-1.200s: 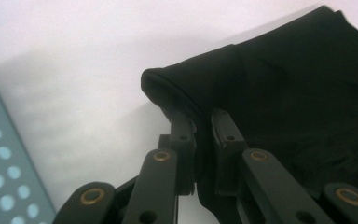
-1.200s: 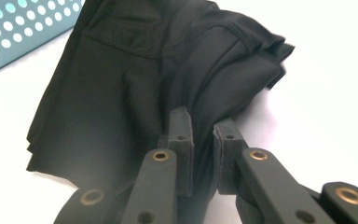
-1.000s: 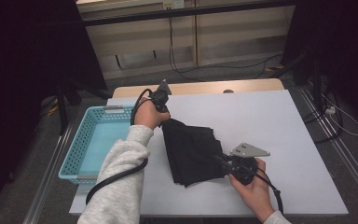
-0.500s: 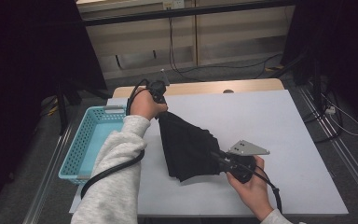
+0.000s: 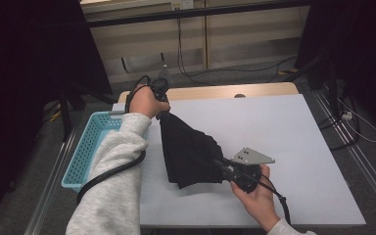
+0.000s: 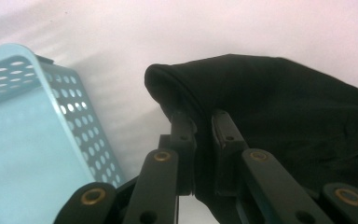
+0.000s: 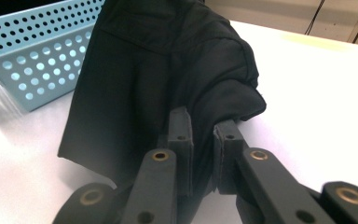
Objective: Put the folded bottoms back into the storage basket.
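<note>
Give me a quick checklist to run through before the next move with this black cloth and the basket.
1. Left gripper fingers pinch the black cloth at its raised end: ok.
2. Right gripper fingers pinch the cloth's low end: ok.
3. Cloth off the table: not ok, its lower part rests there.
4. Blue basket upright, open side up, beside the cloth: ok.
5. Basket free of other things: cannot tell, the sleeve hides part.
</note>
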Motion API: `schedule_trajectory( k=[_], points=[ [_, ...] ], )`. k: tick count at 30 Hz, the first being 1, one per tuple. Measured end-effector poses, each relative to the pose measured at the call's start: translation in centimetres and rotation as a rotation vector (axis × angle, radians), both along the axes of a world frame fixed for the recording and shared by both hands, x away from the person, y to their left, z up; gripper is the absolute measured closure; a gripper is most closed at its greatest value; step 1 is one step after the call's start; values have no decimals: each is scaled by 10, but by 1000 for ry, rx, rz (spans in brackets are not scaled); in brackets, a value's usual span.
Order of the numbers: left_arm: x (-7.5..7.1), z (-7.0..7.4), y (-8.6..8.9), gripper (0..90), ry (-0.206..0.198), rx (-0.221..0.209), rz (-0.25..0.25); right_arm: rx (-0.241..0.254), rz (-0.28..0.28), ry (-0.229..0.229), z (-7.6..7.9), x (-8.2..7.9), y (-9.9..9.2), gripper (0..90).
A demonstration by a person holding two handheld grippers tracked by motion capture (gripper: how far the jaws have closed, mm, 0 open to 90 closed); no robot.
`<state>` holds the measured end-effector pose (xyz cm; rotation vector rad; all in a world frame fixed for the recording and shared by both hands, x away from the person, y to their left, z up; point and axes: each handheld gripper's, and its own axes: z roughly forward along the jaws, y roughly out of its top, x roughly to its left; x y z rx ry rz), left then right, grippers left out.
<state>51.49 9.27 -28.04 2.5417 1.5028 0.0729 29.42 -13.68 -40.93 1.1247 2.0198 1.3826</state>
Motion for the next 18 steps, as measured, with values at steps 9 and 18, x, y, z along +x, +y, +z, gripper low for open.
schedule_trajectory(
  k=[9, 18],
  points=[
    [2, 11, 9, 817, -5, -3, 15, 8, 13, -20, 4, 3, 8, 806],
    [3, 24, 20, 817, -16, 6, 29, 18, 23, -46, 10, 7, 16, 806]
  ],
)
